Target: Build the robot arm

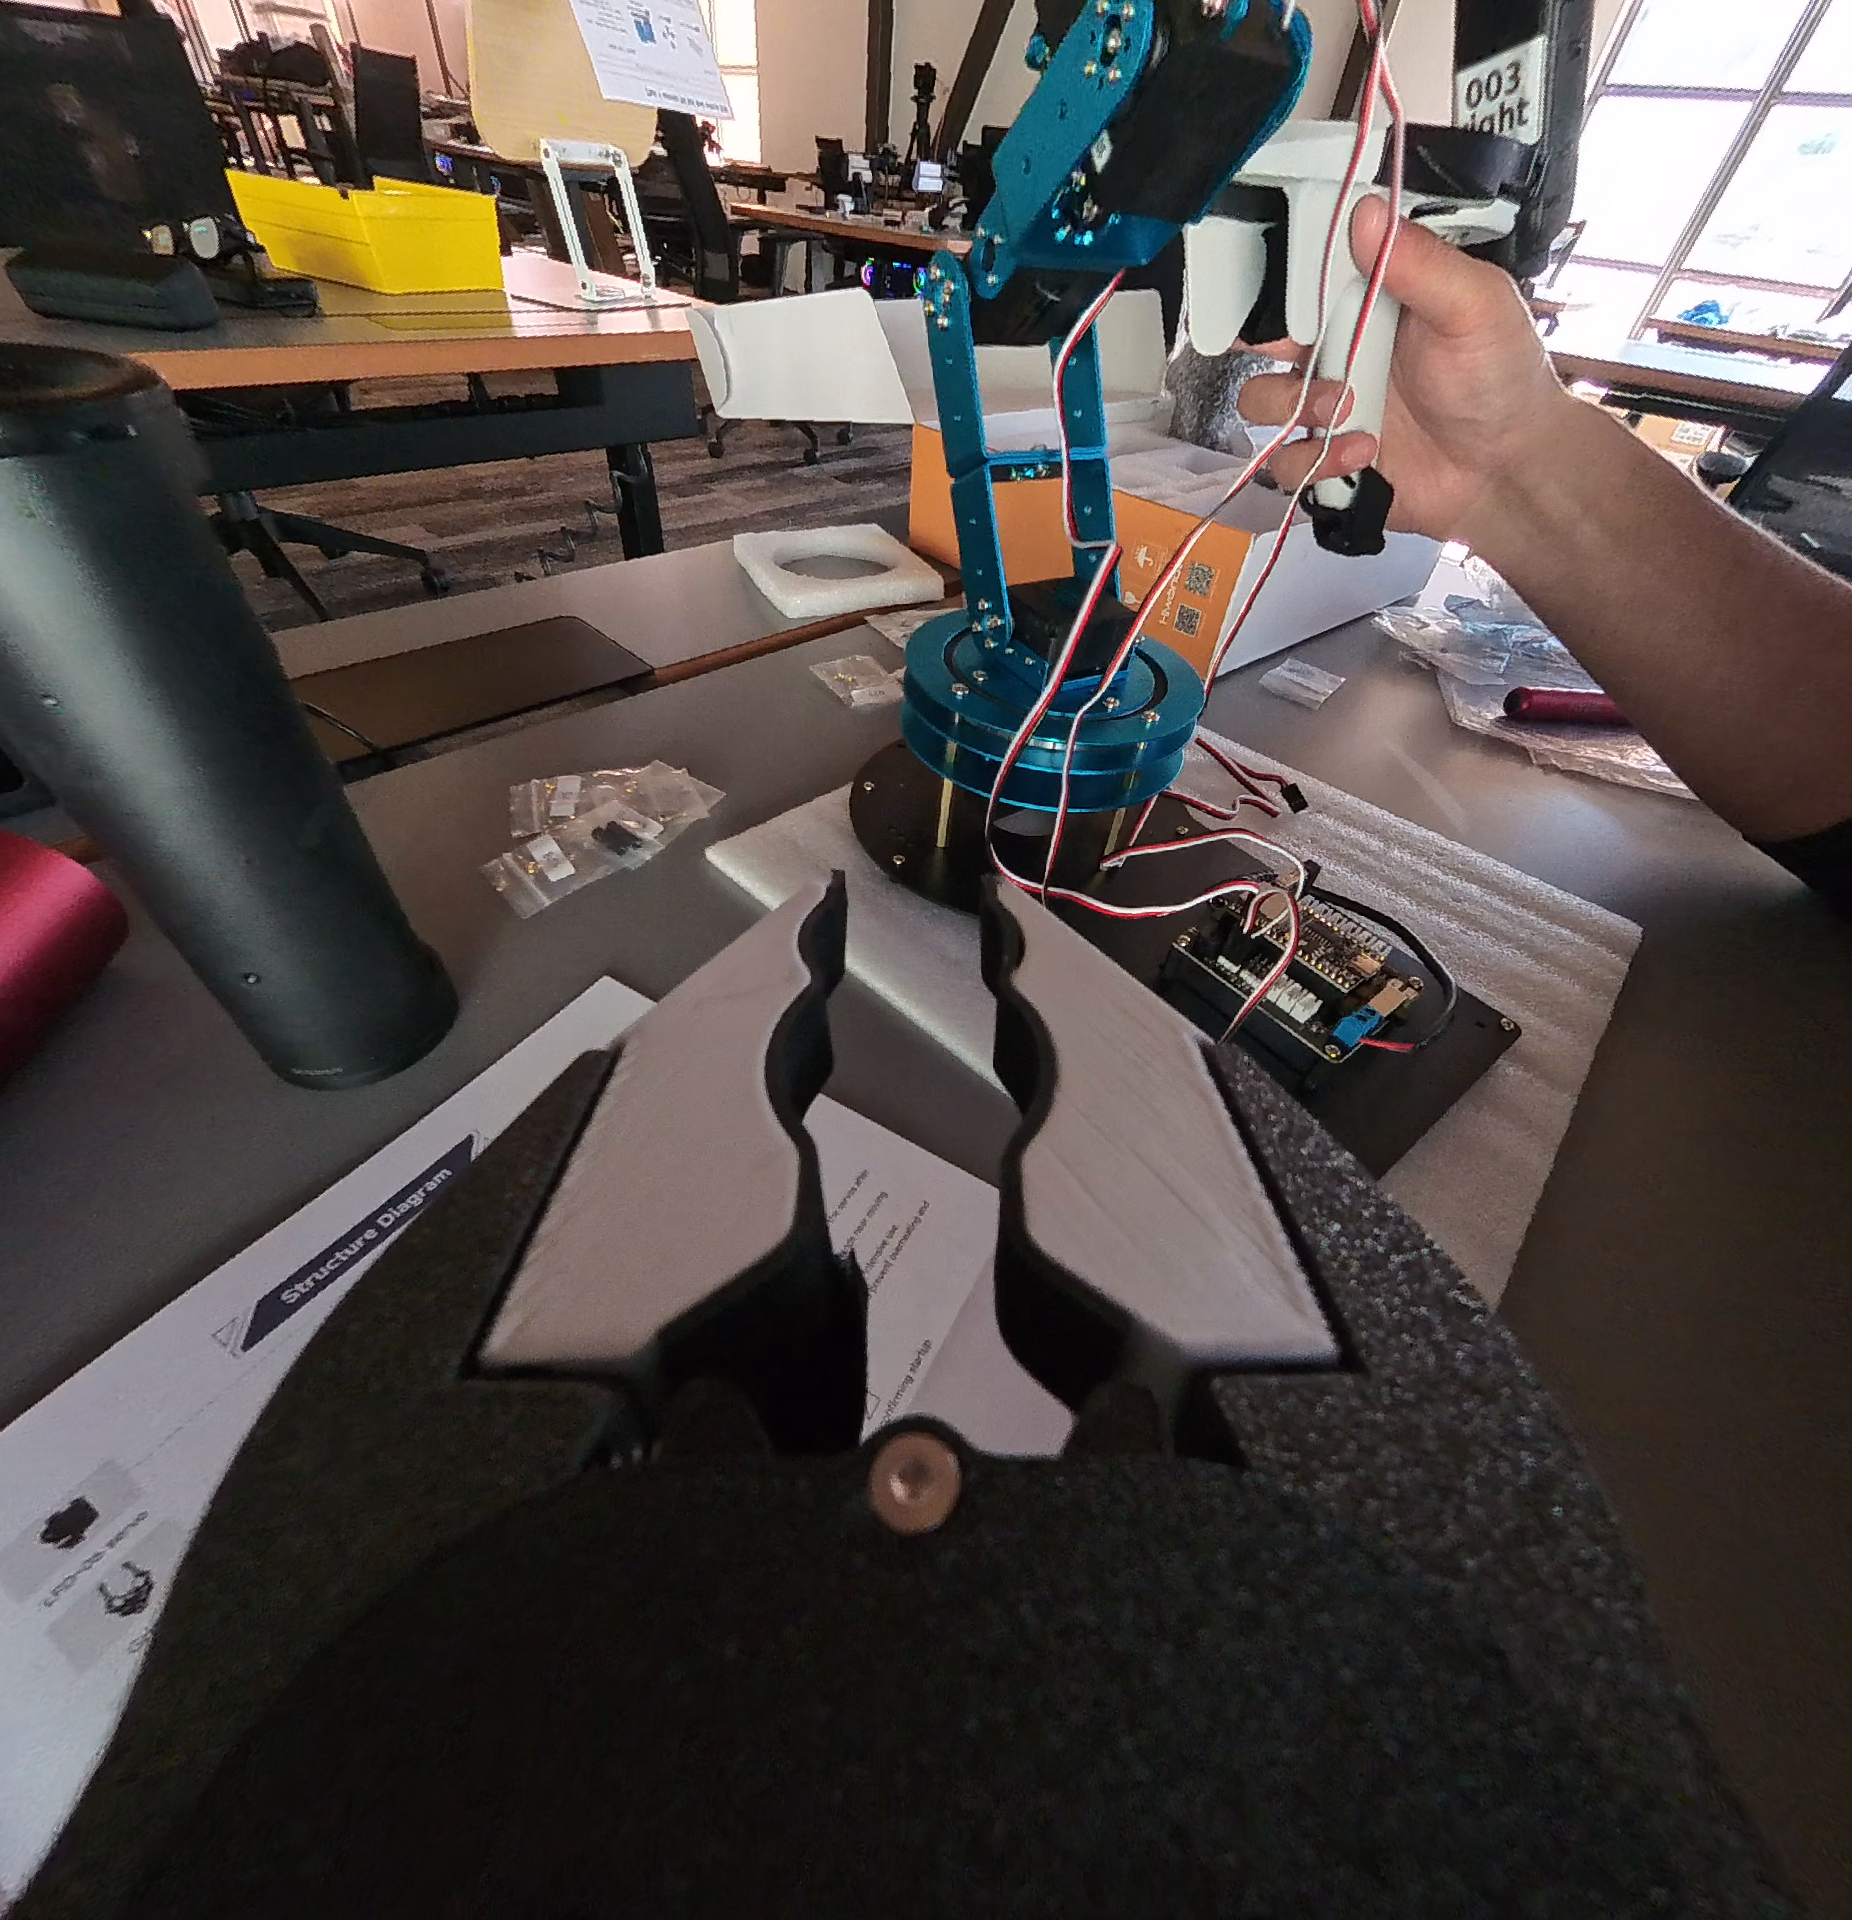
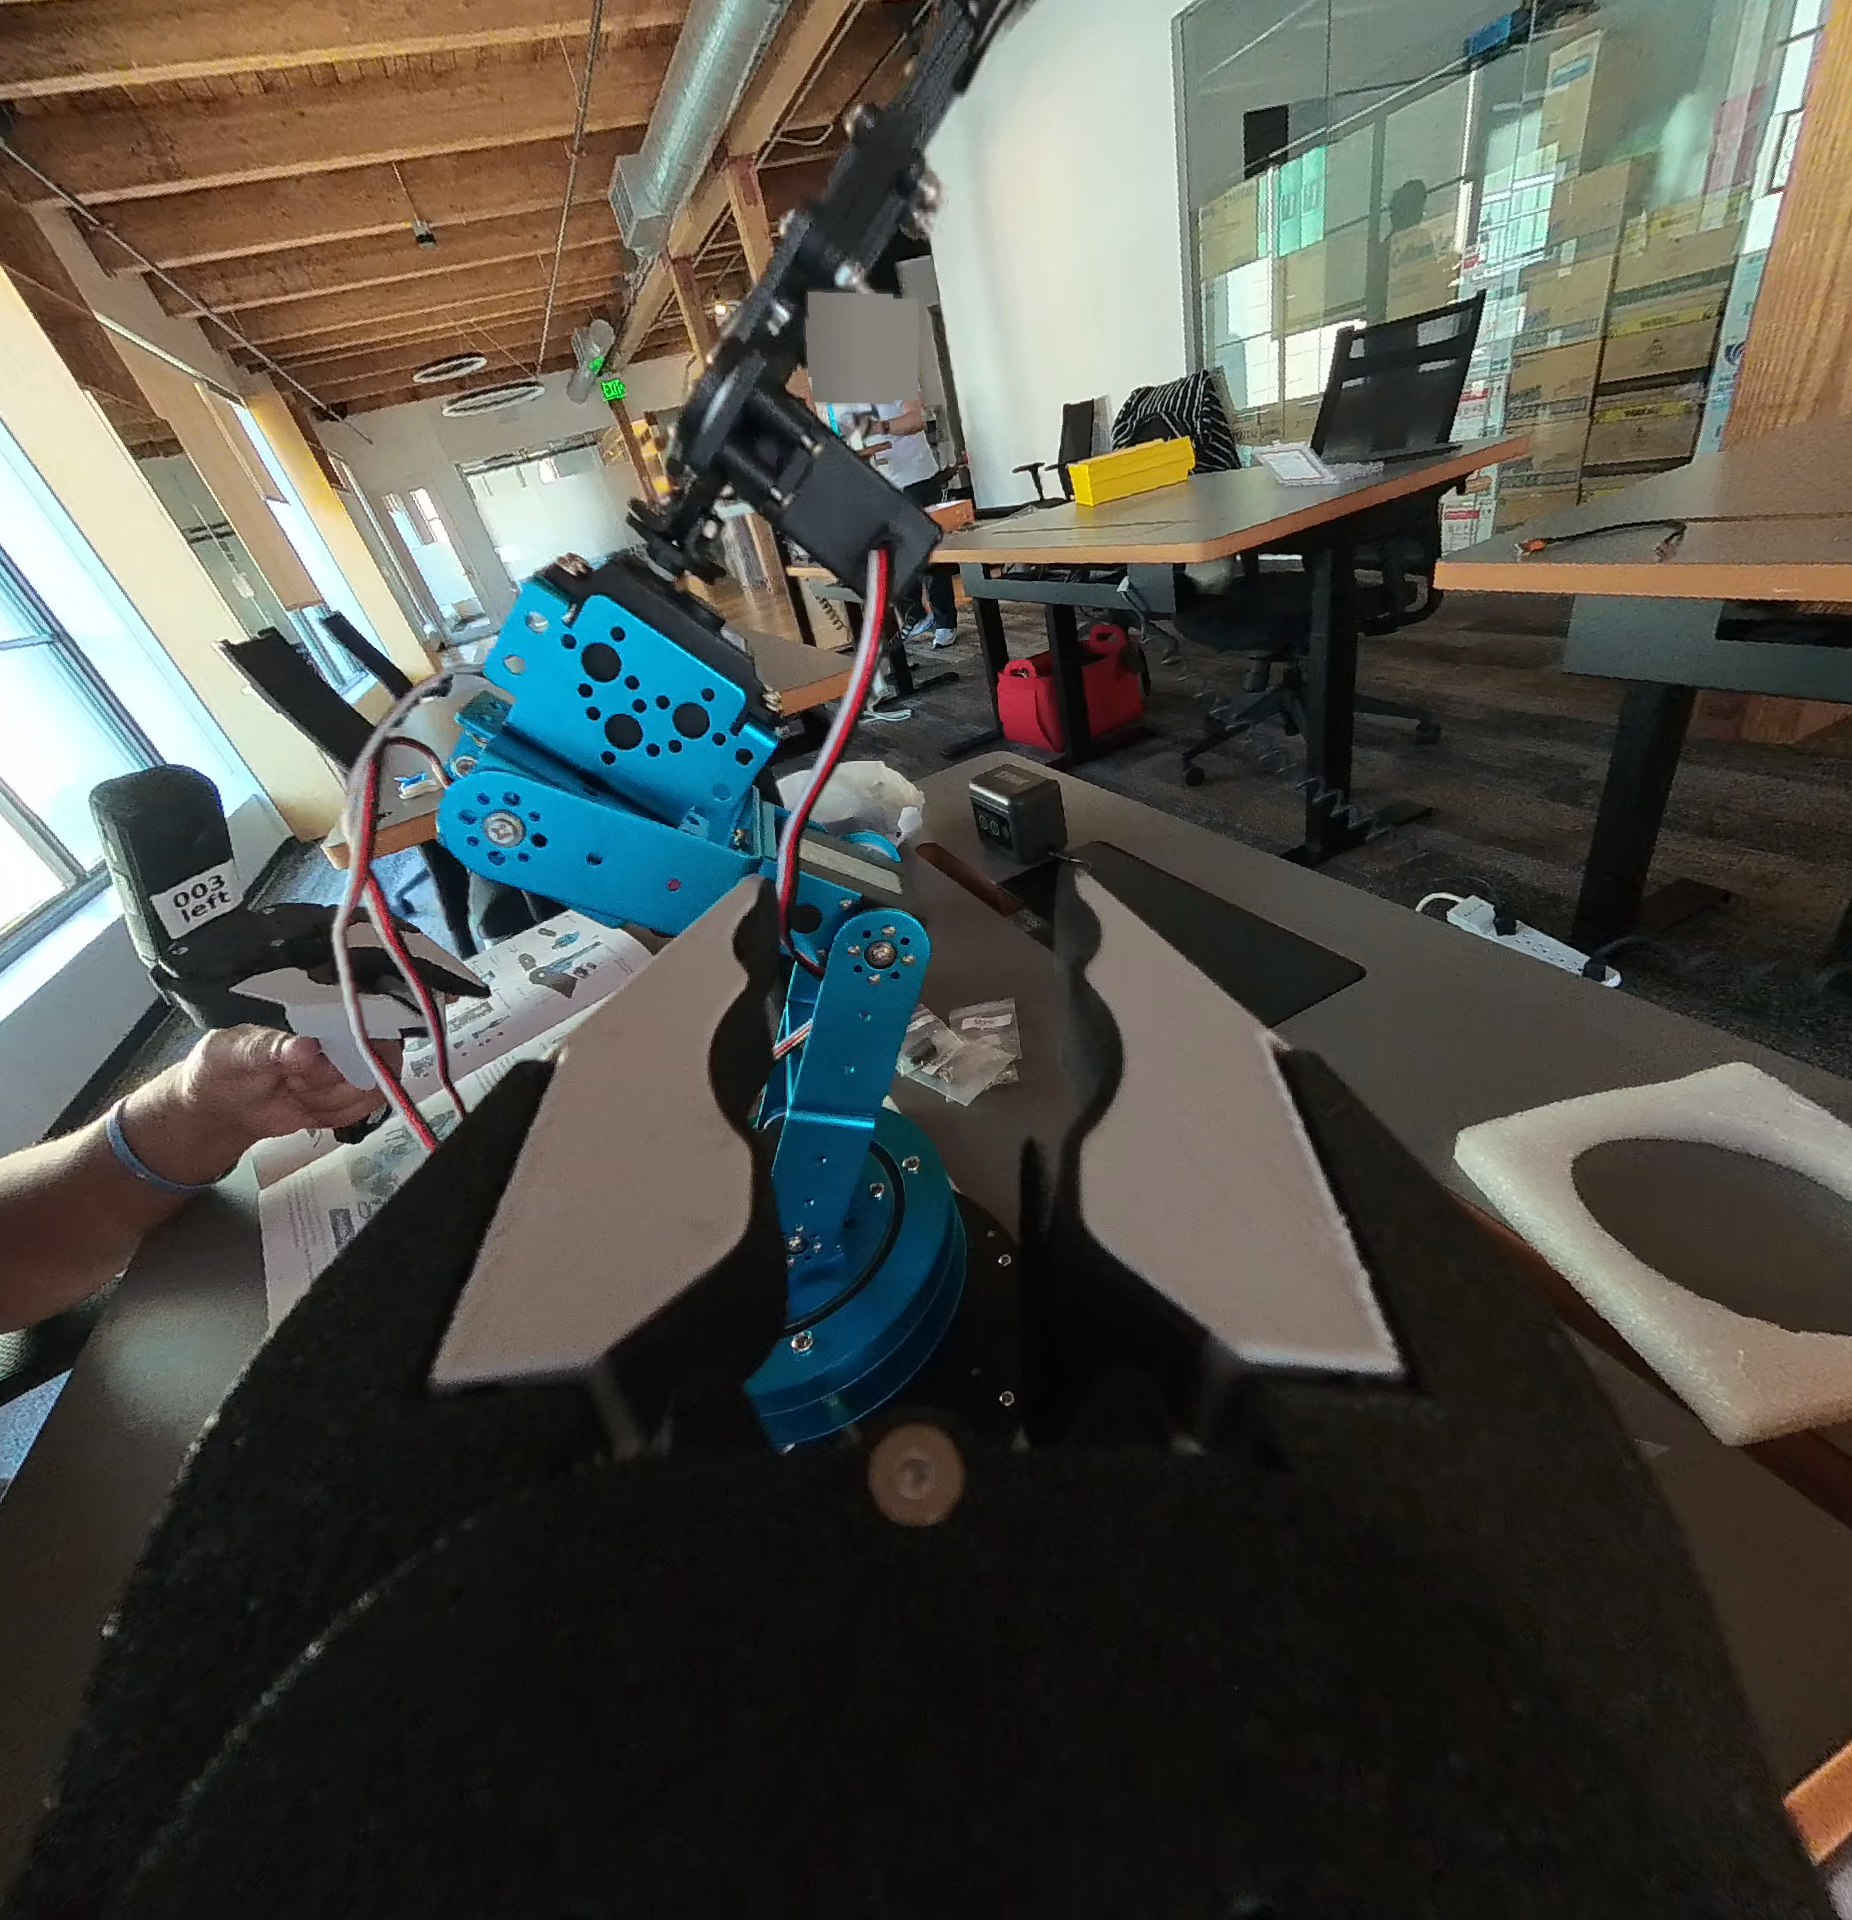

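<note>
A blue metal robot-arm kit [image 1: 1026,540] stands on a round blue turntable [image 1: 1052,717] on a black baseplate [image 1: 1421,1101]. A circuit board [image 1: 1306,966] sits on that plate. Red-white-black wires [image 1: 1109,665] hang from the arm to the board. My left gripper [image 1: 917,904] is open and empty, low over the table just short of the turntable. It also shows in the right wrist view [image 2: 434,997], held by a hand. My right gripper [image 2: 911,894] is open and empty, with the blue arm [image 2: 621,717] just beyond its fingers. It shows in the left wrist view [image 1: 1249,312] beside the arm's upper joint.
A dark cylinder [image 1: 174,727] stands at left, beside a red object [image 1: 18,935]. A printed sheet [image 1: 278,1351] lies under my left gripper. Small parts bags [image 1: 589,821], an orange-and-white box [image 1: 1171,561], a foam ring [image 1: 839,566] and a foam frame [image 2: 1587,1247] lie around. Tip to tip, the grippers are about 30 centimeters apart.
</note>
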`<state>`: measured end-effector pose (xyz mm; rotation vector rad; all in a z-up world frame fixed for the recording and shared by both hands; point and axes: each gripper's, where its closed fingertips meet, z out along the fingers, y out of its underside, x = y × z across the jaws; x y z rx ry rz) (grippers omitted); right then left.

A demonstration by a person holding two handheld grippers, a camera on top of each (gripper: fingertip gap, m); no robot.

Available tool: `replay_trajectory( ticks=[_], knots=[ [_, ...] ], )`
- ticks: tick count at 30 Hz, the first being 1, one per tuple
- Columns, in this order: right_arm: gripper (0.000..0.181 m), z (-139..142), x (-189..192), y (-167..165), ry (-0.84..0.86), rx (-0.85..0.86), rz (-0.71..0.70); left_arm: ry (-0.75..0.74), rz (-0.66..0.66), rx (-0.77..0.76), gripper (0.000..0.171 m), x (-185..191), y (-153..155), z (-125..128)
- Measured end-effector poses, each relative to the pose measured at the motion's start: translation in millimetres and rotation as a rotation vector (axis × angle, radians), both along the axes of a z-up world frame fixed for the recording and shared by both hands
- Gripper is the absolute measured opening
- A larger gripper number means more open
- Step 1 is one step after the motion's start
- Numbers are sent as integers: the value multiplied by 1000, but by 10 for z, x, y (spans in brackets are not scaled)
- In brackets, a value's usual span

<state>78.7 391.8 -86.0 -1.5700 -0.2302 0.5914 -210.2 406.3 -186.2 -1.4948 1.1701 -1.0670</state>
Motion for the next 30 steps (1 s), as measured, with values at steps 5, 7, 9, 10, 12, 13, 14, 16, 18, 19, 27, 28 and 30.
replay_trajectory(
  ticks=[5,7,9,10,12,13,14,16,18,19,27,28,30],
  knots=[
    [49,16,49,-8,43,3,4,-1,0,0,25,-1,-1,2],
    [49,18,64,-10,45,3,2,1,-1,1,25,2,-4,-2],
    [49,17,68,-11,38,3,-2,3,-2,3,25,4,-7,-5],
    [49,17,65,-11,36,3,-2,3,-2,3,25,4,-8,-5],
    [49,6,54,-7,29,0,-1,1,-2,2,25,3,-7,-2],
    [48,-4,48,-3,24,-2,-2,1,-1,3,25,0,-2,1],
    [48,-15,44,2,21,-4,-3,0,6,7,25,-9,16,11],
    [48,-40,24,11,20,-13,1,-17,16,-1,25,-45,56,52],
    [48,-85,17,19,6,-25,-9,-30,11,-49,25,-101,75,82],
    [48,-121,22,21,-17,-33,-22,-32,3,-69,25,-137,72,87],
    [35,-377,45,-196,-227,-21,-148,103,-48,50,25,-440,148,-12],
    [36,-425,15,-253,-260,-25,-166,119,-49,74,25,-475,198,-21],
    [29,-488,19,-376,-335,-6,-264,147,-39,120,24,-542,346,-48]
  ],
)
